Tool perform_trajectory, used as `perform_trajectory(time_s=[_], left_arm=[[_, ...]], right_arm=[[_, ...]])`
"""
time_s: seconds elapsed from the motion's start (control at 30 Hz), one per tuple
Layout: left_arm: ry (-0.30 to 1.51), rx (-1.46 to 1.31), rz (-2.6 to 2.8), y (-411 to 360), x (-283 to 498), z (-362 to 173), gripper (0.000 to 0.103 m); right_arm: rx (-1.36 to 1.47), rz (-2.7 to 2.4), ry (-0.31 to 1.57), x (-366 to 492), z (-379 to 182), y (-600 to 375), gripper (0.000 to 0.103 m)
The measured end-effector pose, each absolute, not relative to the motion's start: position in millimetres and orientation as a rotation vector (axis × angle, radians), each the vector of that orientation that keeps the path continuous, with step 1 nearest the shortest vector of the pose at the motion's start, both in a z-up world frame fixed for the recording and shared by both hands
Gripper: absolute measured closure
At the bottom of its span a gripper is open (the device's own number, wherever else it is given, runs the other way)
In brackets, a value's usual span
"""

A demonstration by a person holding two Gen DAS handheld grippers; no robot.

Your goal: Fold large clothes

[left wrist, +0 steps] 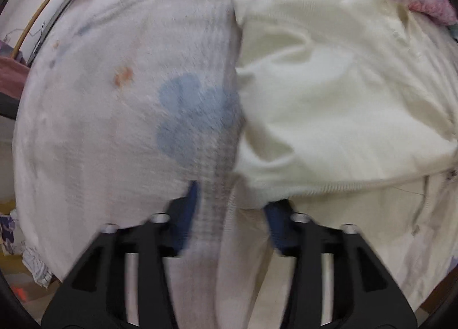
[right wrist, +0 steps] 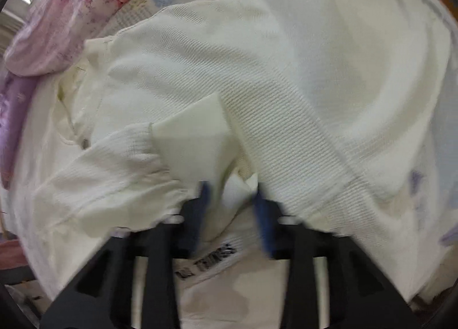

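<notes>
A cream knitted sweater [left wrist: 329,105] lies crumpled on the bed, filling the right half of the left wrist view. My left gripper [left wrist: 233,208] points down at its ribbed hem edge [left wrist: 315,188]. Its blue pads stand apart, with only sheet and a loose strip of fabric between them. In the right wrist view the sweater [right wrist: 257,71] fills most of the frame, a sleeve with a ribbed cuff [right wrist: 123,157] at the left. My right gripper [right wrist: 233,203] straddles a small bunched fold [right wrist: 237,188] of cream fabric, and the pads do not visibly pinch it. Both views are blurred.
The white bed sheet [left wrist: 114,128] has a blue print and an orange spot. A pink floral quilt [right wrist: 71,14] is heaped along the bed's far side. Black lettering [right wrist: 206,260] shows on cloth under the right gripper. Clutter lies on the floor [left wrist: 17,243] past the bed's left edge.
</notes>
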State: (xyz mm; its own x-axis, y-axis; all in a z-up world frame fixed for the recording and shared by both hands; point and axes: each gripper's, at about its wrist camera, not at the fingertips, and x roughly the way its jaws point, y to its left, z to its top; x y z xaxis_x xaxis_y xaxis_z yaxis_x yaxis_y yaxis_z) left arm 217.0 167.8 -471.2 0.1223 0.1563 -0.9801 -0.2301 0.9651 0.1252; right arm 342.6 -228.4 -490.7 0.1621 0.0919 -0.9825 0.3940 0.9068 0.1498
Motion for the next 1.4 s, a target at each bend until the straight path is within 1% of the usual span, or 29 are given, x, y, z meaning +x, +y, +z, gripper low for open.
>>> perform_trajectory(time_s=[0.03, 0.07, 0.13, 0.23, 0.33, 0.43, 0.47, 0.57, 0.63, 0.7, 0.8, 0.9, 0.93, 0.97, 1.0, 1.03, 1.07, 1.1, 1.13, 1.23, 1.3, 1.33, 1.37, 1.4], left_arm=[[1.409, -0.094, 0.239, 172, 219, -458, 0.045], [1.387, -0.153, 0.186, 178, 222, -444, 0.042], [1.364, -0.228, 0.151, 192, 233, -429, 0.031], [1.379, -0.3, 0.081, 205, 267, -427, 0.031], [1.483, -0.344, -0.072, 201, 296, -429, 0.034], [1.531, -0.241, -0.142, 188, 292, -415, 0.034], [1.538, -0.259, -0.167, 190, 287, -412, 0.034], [1.516, -0.32, -0.15, 199, 271, -394, 0.034], [1.461, -0.326, -0.092, 209, 279, -384, 0.034], [1.39, -0.352, -0.064, 219, 293, -385, 0.032], [1.321, -0.42, -0.024, 238, 338, -407, 0.032], [1.334, -0.458, -0.01, 250, 386, -452, 0.033], [1.364, -0.448, 0.022, 252, 401, -475, 0.04], [1.417, -0.455, 0.038, 252, 410, -497, 0.063], [1.468, -0.467, 0.05, 255, 416, -517, 0.068], [1.451, -0.473, 0.054, 258, 418, -523, 0.072], [1.431, -0.447, 0.052, 257, 418, -518, 0.089], [1.411, -0.403, 0.057, 255, 418, -509, 0.094], [1.378, -0.357, 0.075, 253, 416, -496, 0.095], [1.313, -0.307, 0.091, 250, 419, -473, 0.095], [1.321, -0.269, 0.089, 246, 427, -479, 0.095], [1.336, -0.27, 0.096, 245, 432, -491, 0.094], [1.356, -0.271, 0.105, 245, 432, -503, 0.089], [1.37, -0.249, 0.118, 243, 432, -507, 0.088]], right_arm=[[0.431, -0.213, 1.384, 346, -484, -232, 0.052], [0.456, -0.192, 1.37, 349, -480, -235, 0.051], [0.489, -0.155, 1.364, 360, -476, -239, 0.042], [0.51, -0.118, 1.363, 380, -479, -240, 0.039], [0.455, -0.143, 1.457, 396, -500, -233, 0.039], [0.416, -0.134, 1.479, 397, -507, -229, 0.039], [0.403, -0.13, 1.479, 396, -507, -227, 0.039], [0.413, -0.131, 1.494, 397, -507, -224, 0.039], [0.449, -0.12, 1.495, 397, -507, -226, 0.039], [0.456, -0.118, 1.501, 396, -509, -226, 0.039], [0.42, -0.134, 1.496, 393, -509, -223, 0.039], [0.405, -0.147, 1.5, 392, -509, -220, 0.039], [0.404, -0.149, 1.502, 392, -509, -219, 0.039], [0.4, -0.151, 1.505, 392, -510, -218, 0.039], [0.398, -0.152, 1.506, 392, -510, -216, 0.042], [0.374, -0.155, 1.495, 393, -509, -213, 0.058], [0.348, -0.151, 1.475, 397, -508, -207, 0.072], [0.334, -0.136, 1.443, 397, -503, -205, 0.088], [0.332, -0.133, 1.43, 396, -498, -204, 0.092], [0.307, -0.127, 1.382, 396, -486, -205, 0.093], [0.301, -0.147, 1.395, 396, -494, -210, 0.093], [0.313, -0.161, 1.404, 397, -500, -212, 0.093], [0.323, -0.163, 1.418, 397, -508, -213, 0.093], [0.31, -0.162, 1.42, 399, -509, -210, 0.092]])
